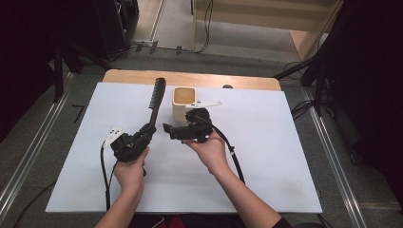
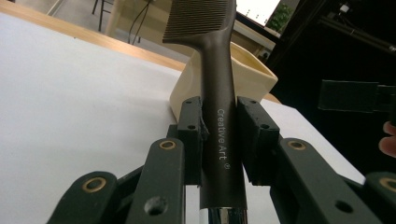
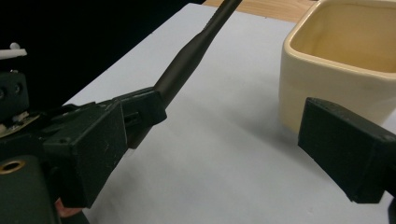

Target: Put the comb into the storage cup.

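Left gripper (image 1: 145, 131) clamps the black comb (image 2: 217, 107) by its handle, teeth up, just beside the cream cup (image 1: 184, 102). Right gripper (image 3: 215, 154) sits beside the cup, jaws apart, empty. Likely next: tip the comb into the cup.

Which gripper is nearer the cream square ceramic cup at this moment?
Right. The right gripper sits just in front of the cream square ceramic cup, jaws open. The left gripper is farther to the cup's left, clamping a black comb by its handle.

I've got a black "Creative Art" comb (image 2: 218, 93) pinched by its handle, teeth end angled up off the table, right beside a square cream ceramic cup (image 1: 184, 103) standing upright.
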Available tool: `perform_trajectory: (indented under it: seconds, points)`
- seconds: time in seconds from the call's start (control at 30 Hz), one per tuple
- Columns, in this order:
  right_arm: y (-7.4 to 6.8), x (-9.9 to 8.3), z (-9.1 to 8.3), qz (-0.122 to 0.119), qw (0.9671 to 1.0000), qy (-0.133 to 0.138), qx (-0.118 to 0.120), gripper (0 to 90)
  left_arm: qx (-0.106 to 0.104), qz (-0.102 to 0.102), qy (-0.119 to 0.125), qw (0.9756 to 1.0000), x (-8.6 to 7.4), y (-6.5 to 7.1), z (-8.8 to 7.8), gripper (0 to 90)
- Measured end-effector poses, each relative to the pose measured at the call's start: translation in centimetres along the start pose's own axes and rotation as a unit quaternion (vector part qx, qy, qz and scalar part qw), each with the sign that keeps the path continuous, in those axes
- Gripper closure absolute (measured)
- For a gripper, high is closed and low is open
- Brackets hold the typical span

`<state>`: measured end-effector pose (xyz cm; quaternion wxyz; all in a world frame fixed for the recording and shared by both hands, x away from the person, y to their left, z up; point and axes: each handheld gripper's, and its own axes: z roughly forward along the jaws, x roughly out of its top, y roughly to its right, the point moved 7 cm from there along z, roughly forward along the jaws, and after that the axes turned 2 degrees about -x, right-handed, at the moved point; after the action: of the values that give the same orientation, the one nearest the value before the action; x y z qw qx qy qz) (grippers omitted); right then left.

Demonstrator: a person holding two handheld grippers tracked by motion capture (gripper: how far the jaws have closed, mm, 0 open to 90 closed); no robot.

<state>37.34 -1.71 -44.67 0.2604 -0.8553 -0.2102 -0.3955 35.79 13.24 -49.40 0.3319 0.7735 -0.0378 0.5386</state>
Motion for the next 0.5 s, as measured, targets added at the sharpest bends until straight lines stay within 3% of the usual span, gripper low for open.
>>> perform_trajectory:
  seconds: [0.27, 0.47, 0.5]
  points:
    - [-0.8, 1.2, 1.5, -0.007, 0.9998, 0.009, -0.015, 6.4, -0.011, -0.005, 0.015, 0.9998, -0.1, 0.3, -0.1, 73.5]
    - [-1.4, 2.1, 2.6, 0.006, 0.9998, 0.013, -0.013, 6.6, -0.013, -0.012, 0.023, 0.9996, -0.2, 0.3, -0.1, 73.5]
    - [-1.5, 2.3, 2.7, 0.008, 0.9998, 0.014, -0.012, 11.4, -0.013, -0.012, 0.023, 0.9996, -0.2, 0.3, -0.1, 73.5]
